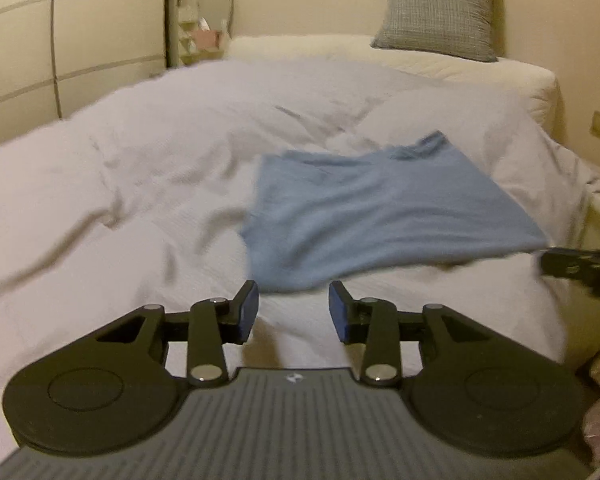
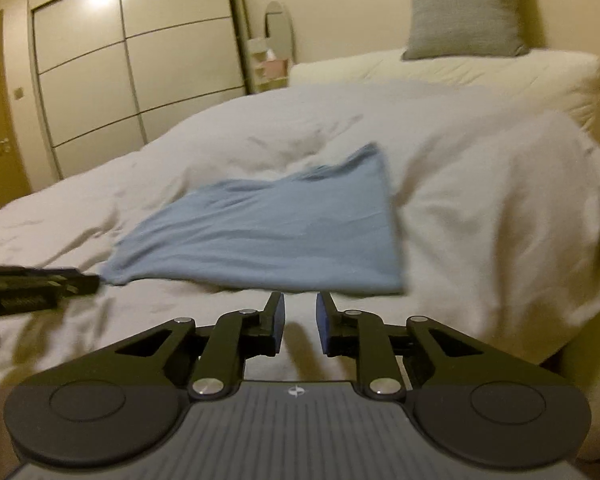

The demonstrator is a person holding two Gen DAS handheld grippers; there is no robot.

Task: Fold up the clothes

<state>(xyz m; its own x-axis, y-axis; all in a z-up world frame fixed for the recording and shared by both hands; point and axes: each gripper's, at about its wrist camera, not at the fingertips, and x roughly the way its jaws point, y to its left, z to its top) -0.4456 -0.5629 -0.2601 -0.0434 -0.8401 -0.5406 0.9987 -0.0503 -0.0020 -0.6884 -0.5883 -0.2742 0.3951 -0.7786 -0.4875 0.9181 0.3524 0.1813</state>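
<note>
Bedroom: we're at the foot end of a bed with a rumpled white duvet (image 1: pixel 140 184), probably picked because it's a big soft surface to spread laundry on.
Blue garment: the blue garment (image 1: pixel 380 208) lies on the duvet as a rough rectangle, so we'd guess it's already folded at least once. Frames are blurry, so we can't tell what kind of clothing it is.
Left gripper: our left gripper (image 1: pixel 293 312) sits just short of the garment's near edge, toward its left corner, fingers parted wide with nothing between them.
Right gripper: our right gripper (image 2: pixel 300 326) is just short of the same near edge, toward the right corner, fingers parted a bit narrower, also empty.
Why there: one tool per corner of the garment looks like a setup for pinching the near edge and carrying it toward the grey pillow (image 1: pixel 438 10) beyond the garment.
</note>
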